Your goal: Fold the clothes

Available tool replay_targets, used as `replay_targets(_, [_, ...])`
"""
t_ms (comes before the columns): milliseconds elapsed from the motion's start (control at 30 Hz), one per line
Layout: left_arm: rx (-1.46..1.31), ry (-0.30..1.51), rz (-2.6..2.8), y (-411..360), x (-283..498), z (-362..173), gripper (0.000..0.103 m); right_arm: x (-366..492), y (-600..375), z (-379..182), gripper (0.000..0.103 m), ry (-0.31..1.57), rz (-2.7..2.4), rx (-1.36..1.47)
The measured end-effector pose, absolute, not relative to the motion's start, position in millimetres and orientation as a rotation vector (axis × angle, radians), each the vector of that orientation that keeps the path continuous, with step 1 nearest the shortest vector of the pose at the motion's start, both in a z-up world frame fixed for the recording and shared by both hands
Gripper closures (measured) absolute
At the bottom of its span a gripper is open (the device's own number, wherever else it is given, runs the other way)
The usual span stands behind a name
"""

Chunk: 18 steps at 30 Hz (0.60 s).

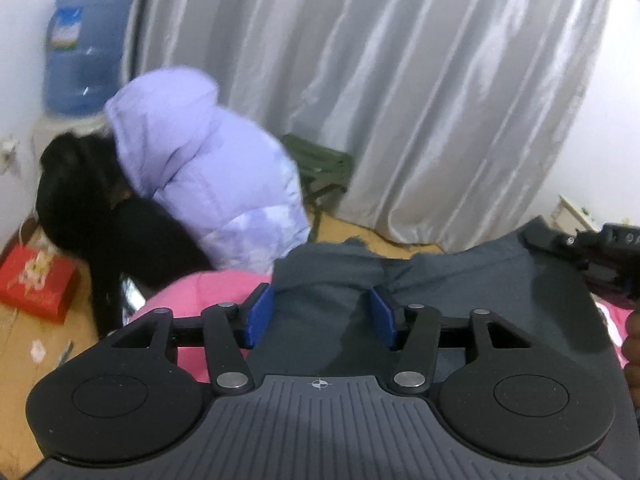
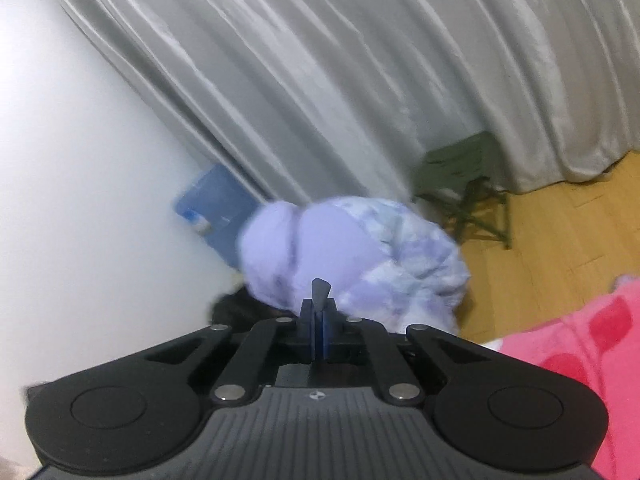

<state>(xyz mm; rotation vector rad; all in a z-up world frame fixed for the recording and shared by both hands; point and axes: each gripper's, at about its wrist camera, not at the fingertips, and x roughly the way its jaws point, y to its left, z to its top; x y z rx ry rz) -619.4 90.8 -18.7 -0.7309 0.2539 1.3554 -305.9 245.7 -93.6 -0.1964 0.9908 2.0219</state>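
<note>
Grey garment [image 1: 460, 292] under spread left gripper [image 1: 322, 314], on pink bedding [image 1: 200, 292].

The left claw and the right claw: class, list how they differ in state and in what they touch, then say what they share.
The left claw is open, its blue pads spread wide; the right claw is shut. The left claw grips nothing, hovering over the dark grey garment; the right claw pinches a small edge of dark cloth. Both have blue pads on black linkages.

dark grey cloth garment [image 1: 460, 300] on a pink bedsheet with red shapes [image 2: 580, 344]. lilac puffy jacket with pale tie-dye blotches [image 1: 224, 184], shiny silver curtain [image 1: 380, 80], green folding stool [image 2: 464, 168].
</note>
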Motion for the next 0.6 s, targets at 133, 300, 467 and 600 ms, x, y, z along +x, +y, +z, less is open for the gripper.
replay_targets(133, [-0.749,0.246,1.356,90.2,-625.2,-16.2,0.046,-290.4,241.2,-91.0,0.091,0.971,1.957,-0.155])
replay_targets(300, [-0.742,0.221,1.368,86.3,-636.5,4.4,0.048,-260.6,230.7,-84.1,0.068,0.959,1.866,-0.065])
replay_targets(467, [-0.611,0.215,1.288,76.9,-624.0,30.2,0.048,-259.9,215.7,-66.6,0.072,0.882,1.948,-0.099])
replay_targets(600, [-0.646,0.302,1.278,86.8,-610.6,12.0,0.048,-269.6,208.0,-63.7,0.075,0.800,1.938,-0.245])
